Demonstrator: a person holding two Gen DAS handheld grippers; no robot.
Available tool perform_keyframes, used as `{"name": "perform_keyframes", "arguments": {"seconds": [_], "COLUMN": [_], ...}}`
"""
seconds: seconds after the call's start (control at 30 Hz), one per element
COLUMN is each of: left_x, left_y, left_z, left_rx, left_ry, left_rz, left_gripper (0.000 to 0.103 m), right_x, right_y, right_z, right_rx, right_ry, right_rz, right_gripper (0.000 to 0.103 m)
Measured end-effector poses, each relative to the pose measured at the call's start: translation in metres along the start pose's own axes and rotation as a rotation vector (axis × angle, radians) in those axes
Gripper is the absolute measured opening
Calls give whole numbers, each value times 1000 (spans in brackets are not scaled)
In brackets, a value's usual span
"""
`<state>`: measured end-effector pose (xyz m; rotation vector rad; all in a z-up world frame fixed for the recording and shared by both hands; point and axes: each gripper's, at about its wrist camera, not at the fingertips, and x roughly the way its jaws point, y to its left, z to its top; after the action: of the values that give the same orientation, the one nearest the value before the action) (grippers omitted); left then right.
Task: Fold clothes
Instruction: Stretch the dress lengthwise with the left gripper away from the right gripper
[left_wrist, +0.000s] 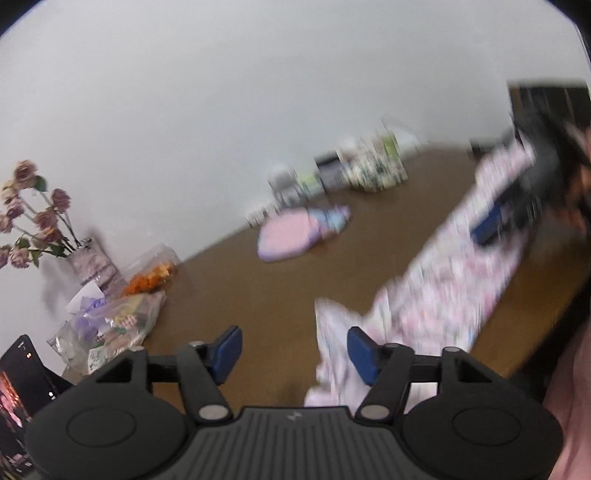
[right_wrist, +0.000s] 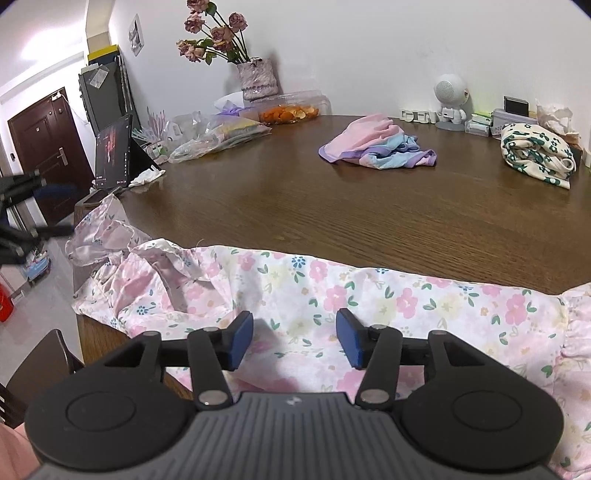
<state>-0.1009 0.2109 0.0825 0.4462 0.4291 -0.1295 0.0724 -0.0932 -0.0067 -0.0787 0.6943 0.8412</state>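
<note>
Thin floral garment (right_wrist: 369, 295) rumpled flat on wood-grain counter (right_wrist: 332, 206); left gripper (left_wrist: 293, 354) and right gripper (right_wrist: 295, 339) spread, pinching nothing

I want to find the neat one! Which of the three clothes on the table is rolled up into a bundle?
The cream cloth with green flowers, far right by the wall. The pink floral garment lies spread out in front, and the pink-and-blue piece is a loose heap.

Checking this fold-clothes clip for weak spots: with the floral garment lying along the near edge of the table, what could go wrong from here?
1. The floral garment has a bunched end at the table corner, partly over the edge; it could slide off.
2. Both tongs, left and right, stand open with nothing gripped, so the fabric is unrestrained.
3. That end is crumpled; folding now may lock in creases.
</note>
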Motion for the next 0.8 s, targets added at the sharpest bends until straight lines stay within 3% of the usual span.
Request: {"name": "perform_keyframes", "arguments": {"seconds": [0.1, 0.27, 0.3, 0.37, 0.47, 0.53, 0.8], "left_x": [6, 35, 43, 59, 80, 88, 71], "left_y": [1, -11, -13, -15, -13, -14, -37], "left_z": [21, 48, 51, 55, 55, 50, 14], "left_rx": [-97, -150, -154, -168, -220, -230, -152], "left_ry": [-47, -22, 0, 52, 133, 169, 253], "left_rz": [-15, -4, -1, -5, -41, -84, -161], "left_gripper": [67, 66, 63, 41, 19, 11, 11], "right_x": [0, 1, 0, 1, 0, 0, -2], "right_y": [1, 3, 4, 3, 2, 1, 0], "right_z": [0, -1, -2, -2, -3, -3, -5], "right_rx": [-3, -5, -6, -3, 5, 11, 29], "right_ry": [0, -4, -5, -7, -14, -19, -33], "right_rz": [-1, -3, -4, -4, 1, 6, 12], "right_gripper": [54, 57, 58, 58, 58, 58, 58]}}
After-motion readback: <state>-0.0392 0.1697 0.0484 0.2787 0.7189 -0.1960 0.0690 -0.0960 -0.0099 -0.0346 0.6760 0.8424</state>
